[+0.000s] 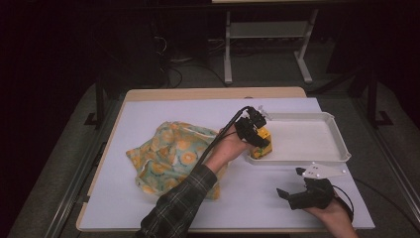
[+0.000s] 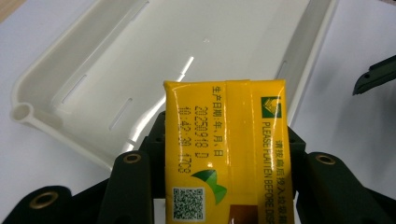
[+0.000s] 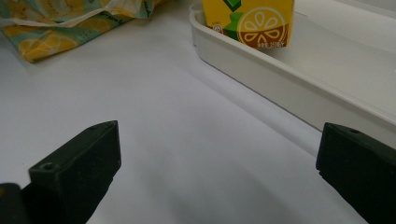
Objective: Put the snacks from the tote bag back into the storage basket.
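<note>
My left gripper (image 1: 255, 131) is shut on a yellow lemon-drink carton (image 1: 261, 145), holding it upright at the near-left corner of a white tray (image 1: 317, 144). In the left gripper view the carton (image 2: 226, 149) stands between the black jaws of that gripper (image 2: 226, 189), with the tray (image 2: 116, 70) below it. The right gripper view shows the carton (image 3: 254, 21) low inside the tray rim (image 3: 261, 70); I cannot tell whether its base touches the floor. My right gripper (image 1: 291, 182) lies near the table's front right, open with nothing between its jaws (image 3: 219, 168).
A crumpled cloth bag (image 1: 171, 153) with a yellow citrus print lies at the table's left middle, under the left forearm; its edge (image 3: 60, 23) is in the right gripper view. White table surface (image 1: 257, 198) lies between the hands. A right gripper jaw (image 2: 373, 74) appears beside the tray.
</note>
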A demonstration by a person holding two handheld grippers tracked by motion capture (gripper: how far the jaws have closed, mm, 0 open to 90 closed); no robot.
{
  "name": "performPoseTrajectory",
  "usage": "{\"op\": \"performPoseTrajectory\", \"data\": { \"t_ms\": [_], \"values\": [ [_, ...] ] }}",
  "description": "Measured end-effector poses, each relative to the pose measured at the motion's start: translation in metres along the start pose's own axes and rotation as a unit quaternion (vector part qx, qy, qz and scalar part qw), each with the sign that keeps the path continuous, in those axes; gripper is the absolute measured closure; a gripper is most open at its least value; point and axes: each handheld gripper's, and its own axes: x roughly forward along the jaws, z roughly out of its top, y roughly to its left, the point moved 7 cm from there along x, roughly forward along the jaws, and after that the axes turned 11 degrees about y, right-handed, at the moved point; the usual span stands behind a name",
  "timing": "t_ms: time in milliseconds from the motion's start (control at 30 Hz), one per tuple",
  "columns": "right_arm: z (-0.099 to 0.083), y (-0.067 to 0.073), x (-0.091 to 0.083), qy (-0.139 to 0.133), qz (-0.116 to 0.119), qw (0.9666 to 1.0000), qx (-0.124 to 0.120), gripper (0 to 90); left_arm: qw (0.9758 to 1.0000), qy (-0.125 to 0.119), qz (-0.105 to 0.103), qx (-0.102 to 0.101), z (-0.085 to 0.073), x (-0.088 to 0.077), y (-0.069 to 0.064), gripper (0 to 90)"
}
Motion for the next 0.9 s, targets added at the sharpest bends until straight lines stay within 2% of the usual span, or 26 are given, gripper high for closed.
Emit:
{"op": "performPoseTrajectory", "data": {
  "t_ms": [300,500,700,800,900],
  "values": [
    [0.000,0.000,0.000,-0.001,-0.001,1.0000,-0.003,0.0,1.0000,-0.004,0.001,0.001,0.001,0.008,-0.001,51.8],
    [0.000,0.000,0.000,-0.001,0.000,1.0000,-0.004,0.0,1.0000,-0.003,0.001,0.005,0.002,0.011,-0.002,47.3],
    [0.000,0.000,0.000,-0.001,0.001,1.0000,-0.004,0.0,0.9999,-0.007,-0.006,0.009,0.001,0.003,-0.001,37.4],
    [0.000,0.001,0.000,0.000,0.001,1.0000,-0.004,0.0,0.9996,-0.024,-0.010,0.005,0.001,-0.003,-0.001,32.6],
    [0.000,0.001,0.000,0.001,0.002,1.0000,-0.002,0.0,0.9994,-0.029,-0.011,0.012,0.000,-0.010,-0.002,28.6]
  ]
}}
